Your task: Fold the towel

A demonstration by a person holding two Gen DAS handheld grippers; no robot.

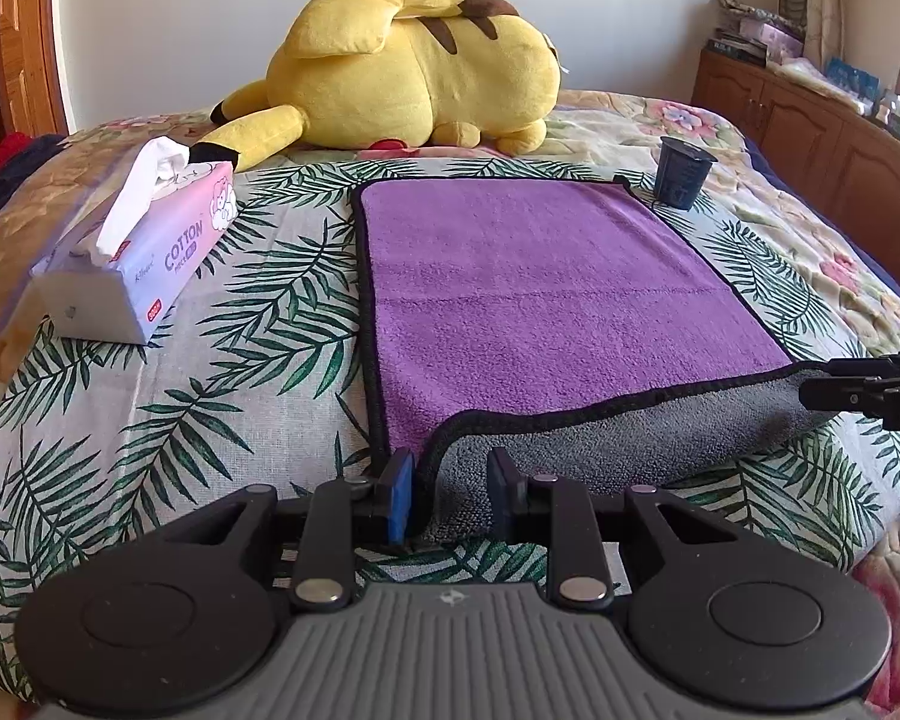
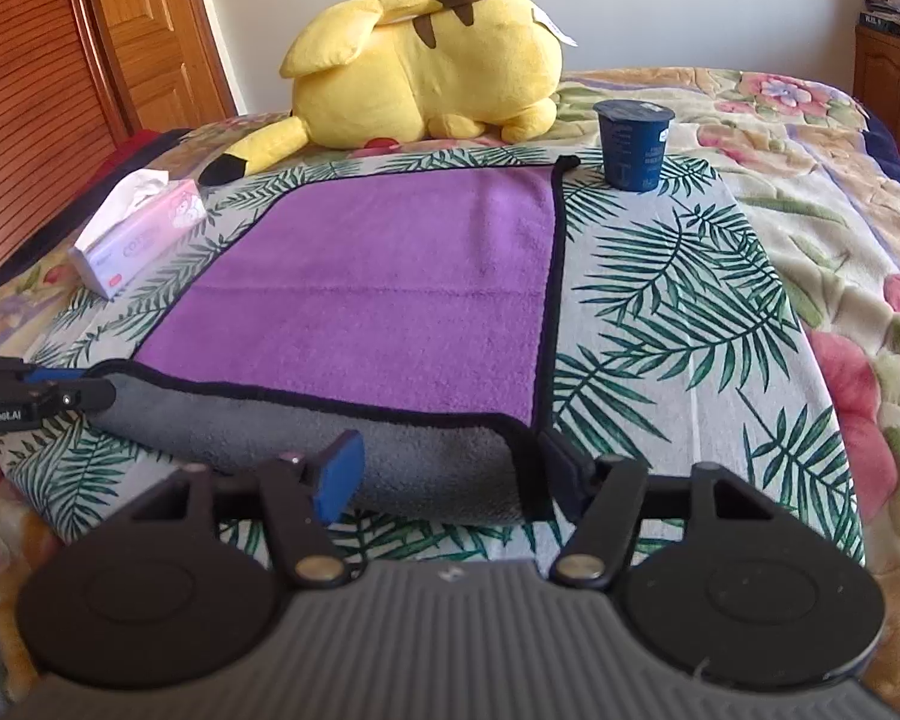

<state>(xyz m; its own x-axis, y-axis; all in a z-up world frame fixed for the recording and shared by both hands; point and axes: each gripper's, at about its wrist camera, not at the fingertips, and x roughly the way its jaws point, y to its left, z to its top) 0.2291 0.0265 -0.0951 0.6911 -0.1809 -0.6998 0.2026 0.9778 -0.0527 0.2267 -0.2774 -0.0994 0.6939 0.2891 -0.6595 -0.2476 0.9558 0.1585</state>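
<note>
A purple towel (image 1: pixel 540 294) with a black hem and grey underside lies flat on the leaf-print cloth (image 1: pixel 210 396); it also shows in the right wrist view (image 2: pixel 378 294). Its near edge is rolled over, grey side up (image 1: pixel 600 450). My left gripper (image 1: pixel 450 495) is open, its fingers astride the near left corner of the rolled edge. My right gripper (image 2: pixel 450 471) is open, its fingers astride the near right corner (image 2: pixel 498 468). Each gripper shows at the edge of the other's view: the right gripper (image 1: pixel 870 390), the left gripper (image 2: pixel 30 396).
A yellow plush toy (image 1: pixel 414 72) lies at the far end of the bed. A tissue pack (image 1: pixel 144 246) sits left of the towel. A dark blue cup (image 2: pixel 633 144) stands by the towel's far right corner. Wooden cabinets (image 1: pixel 810 138) stand at the right.
</note>
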